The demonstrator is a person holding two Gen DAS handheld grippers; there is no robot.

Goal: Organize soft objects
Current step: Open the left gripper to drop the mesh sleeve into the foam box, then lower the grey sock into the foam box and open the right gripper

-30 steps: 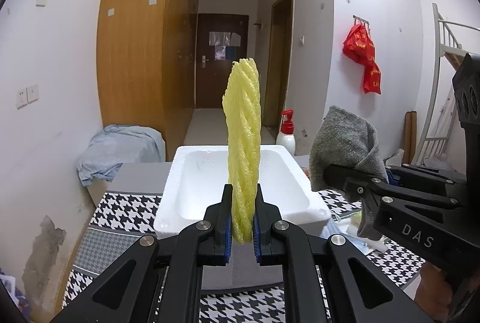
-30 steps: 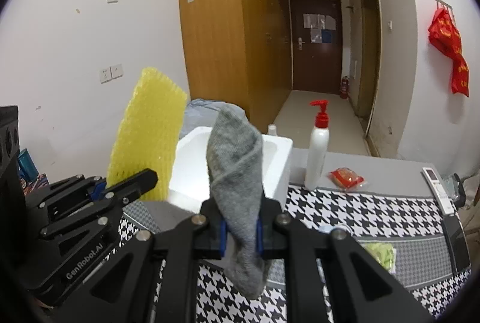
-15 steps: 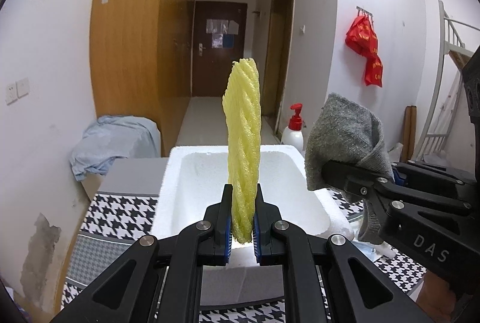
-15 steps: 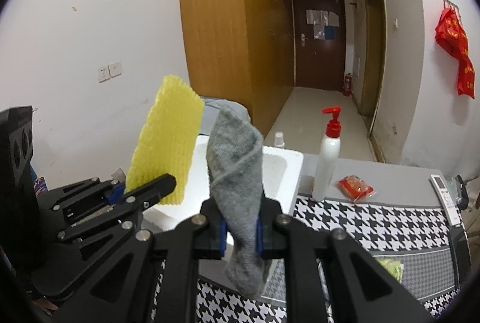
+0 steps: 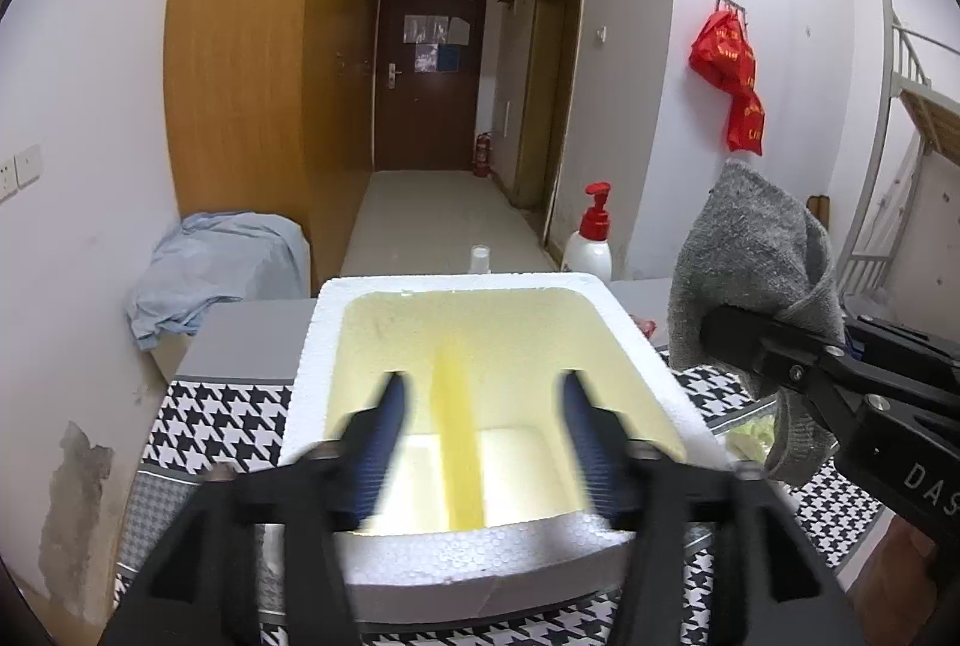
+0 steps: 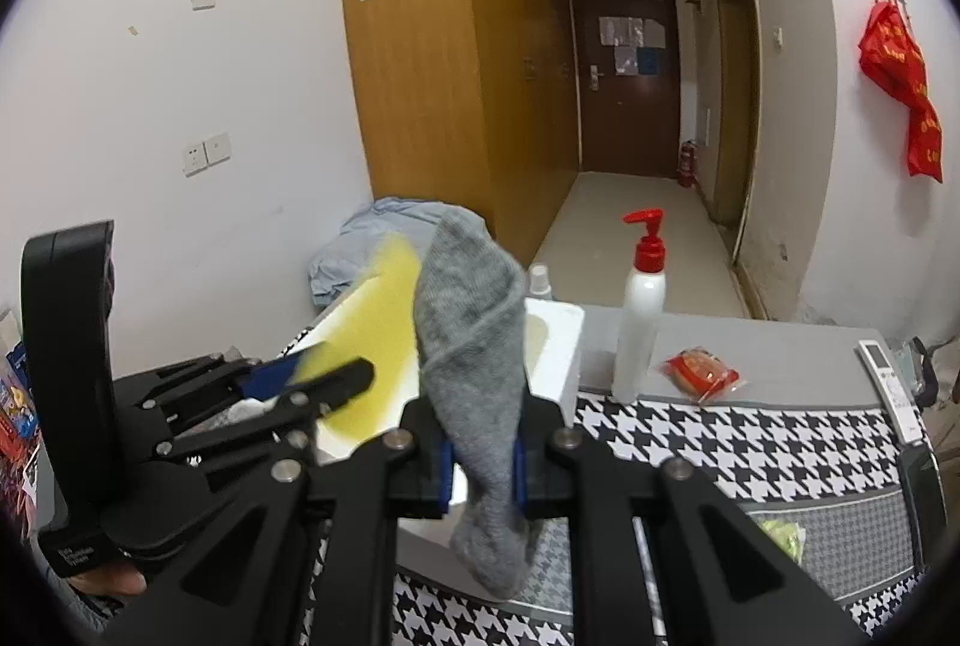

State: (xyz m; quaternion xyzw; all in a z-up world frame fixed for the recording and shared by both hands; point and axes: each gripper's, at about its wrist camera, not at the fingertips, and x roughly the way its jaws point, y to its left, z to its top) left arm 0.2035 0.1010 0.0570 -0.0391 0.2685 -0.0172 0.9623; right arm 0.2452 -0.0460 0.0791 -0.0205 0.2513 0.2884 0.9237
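My left gripper (image 5: pixel 480 442) is open over the white foam box (image 5: pixel 636 340), its fingers blurred. The yellow foam net (image 5: pixel 459 448) is a blurred streak between them, free of the pads and dropping into the box. It also shows in the right wrist view (image 6: pixel 378 346) beside the left gripper (image 6: pixel 318 376). My right gripper (image 6: pixel 480 457) is shut on a grey sock (image 6: pixel 474 346), held upright just right of the box. The sock also shows in the left wrist view (image 5: pixel 750 268).
A white pump bottle with a red top (image 6: pixel 642 322) stands behind the box. A red snack packet (image 6: pixel 699 373) and a remote (image 6: pixel 888 382) lie on the grey and houndstooth tabletop (image 6: pixel 750 442). A blue cloth (image 5: pixel 210 262) lies at the left.
My left gripper has opened and let go of the yellow foam net, which is falling into the foam box. Both grippers moved closer to the box. The right still holds the sock.
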